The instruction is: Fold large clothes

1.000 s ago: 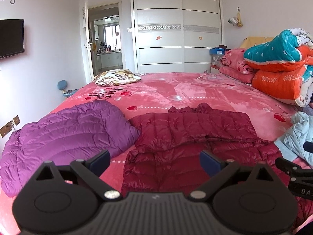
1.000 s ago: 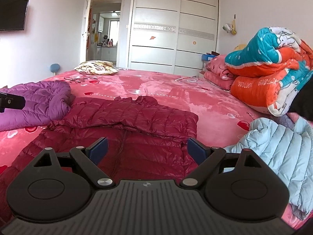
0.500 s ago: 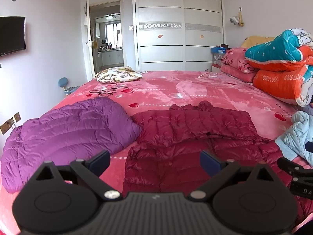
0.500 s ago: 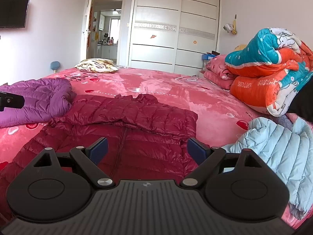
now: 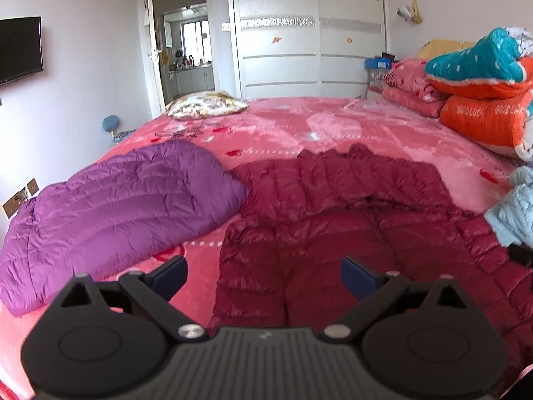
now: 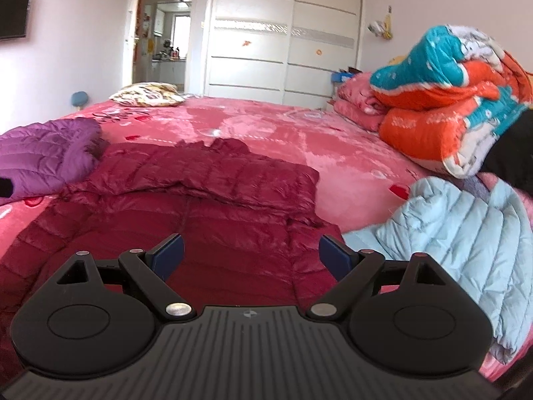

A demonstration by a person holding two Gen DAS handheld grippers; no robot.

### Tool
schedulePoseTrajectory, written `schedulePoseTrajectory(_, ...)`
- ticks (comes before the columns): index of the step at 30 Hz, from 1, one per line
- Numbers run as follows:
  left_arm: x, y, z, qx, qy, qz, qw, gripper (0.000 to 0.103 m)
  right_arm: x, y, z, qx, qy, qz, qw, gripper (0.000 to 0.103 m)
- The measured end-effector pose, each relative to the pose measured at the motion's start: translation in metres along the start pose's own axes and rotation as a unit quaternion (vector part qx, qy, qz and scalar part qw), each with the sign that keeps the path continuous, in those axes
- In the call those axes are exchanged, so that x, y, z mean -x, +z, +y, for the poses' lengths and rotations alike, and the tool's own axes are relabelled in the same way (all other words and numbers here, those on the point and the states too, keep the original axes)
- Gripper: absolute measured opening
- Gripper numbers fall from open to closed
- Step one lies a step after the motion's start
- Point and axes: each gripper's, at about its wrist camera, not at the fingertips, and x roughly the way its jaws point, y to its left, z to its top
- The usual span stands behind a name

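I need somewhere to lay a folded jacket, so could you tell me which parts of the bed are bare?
The widest bare bedspread lies beyond the dark red jacket, between the patterned pillow and the stacked quilts. The near edge is crowded: purple jacket, red one, light blue jacket.

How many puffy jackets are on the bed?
3. The purple jacket lies on the left, the dark red jacket is spread in the middle, and the light blue jacket sits on the right. More could be hidden outside the views.
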Motion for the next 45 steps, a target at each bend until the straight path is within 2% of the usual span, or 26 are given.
schedulePoseTrajectory(2, -0.006, -0.005, 0.005, -0.001, -0.002, 0.012, 0.9999, 0.098, -0.003, -0.002, -0.010, -0.002, -0.009, 0.012, 1.000, 0.103)
schedulePoseTrajectory(6, -0.019, -0.019, 0.026, 0.012, -0.014, 0.045, 0.9988, 0.098, -0.010, -0.013, -0.044, -0.013, -0.035, 0.062, 0.997, 0.103)
schedulePoseTrajectory(10, -0.030, -0.034, 0.056, 0.047, -0.036, 0.070, 0.9958, 0.098, -0.012, -0.025, -0.096, -0.104, -0.028, 0.099, 0.989, 0.103)
schedulePoseTrajectory(13, -0.037, -0.043, 0.077, 0.088, -0.067, 0.091, 0.9896, 0.097, -0.015, -0.038, -0.128, -0.154, -0.036, 0.127, 0.979, 0.103)
schedulePoseTrajectory(21, -0.060, -0.062, 0.107, 0.152, -0.113, 0.141, 0.9718, 0.097, -0.031, -0.080, -0.159, -0.244, 0.060, 0.194, 0.948, 0.103)
schedulePoseTrajectory(28, -0.076, -0.079, 0.101, 0.148, -0.153, 0.189, 0.9586, 0.097, -0.030, -0.096, -0.165, -0.267, 0.091, 0.211, 0.936, 0.103)
schedulePoseTrajectory(35, -0.079, -0.085, 0.099, 0.144, -0.170, 0.197, 0.9549, 0.097, -0.032, -0.099, -0.170, -0.275, 0.113, 0.198, 0.934, 0.103)
schedulePoseTrajectory(38, -0.079, -0.086, 0.097, 0.141, -0.182, 0.199, 0.9525, 0.098, -0.033, -0.098, -0.169, -0.272, 0.137, 0.193, 0.933, 0.103)
schedulePoseTrajectory(45, -0.079, -0.091, 0.093, 0.157, -0.243, 0.211, 0.9337, 0.098, -0.040, -0.097, -0.168, -0.266, 0.175, 0.192, 0.928, 0.103)
